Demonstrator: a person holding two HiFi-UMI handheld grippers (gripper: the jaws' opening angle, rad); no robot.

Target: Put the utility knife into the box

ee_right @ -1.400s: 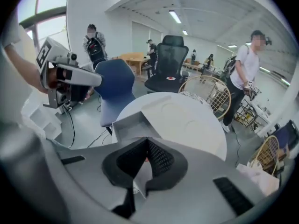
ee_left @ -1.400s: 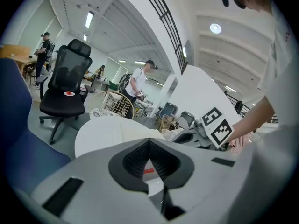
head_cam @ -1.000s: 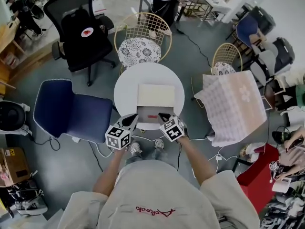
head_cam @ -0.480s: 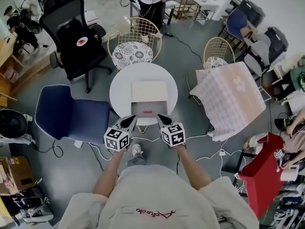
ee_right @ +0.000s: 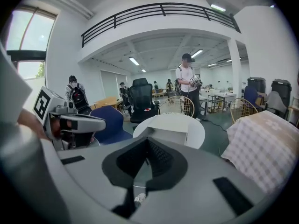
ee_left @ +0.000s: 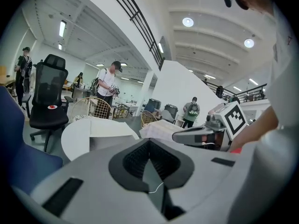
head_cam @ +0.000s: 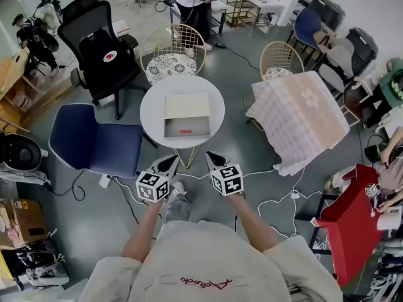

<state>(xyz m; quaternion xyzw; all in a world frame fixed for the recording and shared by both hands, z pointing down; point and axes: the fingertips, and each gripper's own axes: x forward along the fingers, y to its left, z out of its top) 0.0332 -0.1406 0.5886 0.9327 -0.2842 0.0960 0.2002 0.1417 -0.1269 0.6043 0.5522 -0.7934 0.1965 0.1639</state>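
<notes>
Red utility knife [head_cam: 186,131] in box [head_cam: 187,106]; markings illegible.

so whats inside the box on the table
A small red thing, likely the knife, lies on the floor of the box, near the middle. Nothing else shows in it. In both gripper views the box's near wall hides the inside.

Grey concrete floor [head_cam: 88,225], cables trailing across. Round white table [head_cam: 151,106] at centre. Black mesh office chair [head_cam: 104,49] and navy upholstered chair [head_cam: 94,146] to its left. Gold wire chair with patterned cushion [head_cam: 171,52] behind. Pink checked cloth [head_cam: 299,115] draped over furniture at right. White walls, black-railed mezzanine [ee_right: 159,8], tall window [ee_right: 28,31], round recessed ceiling lights [ee_left: 188,22].
</notes>
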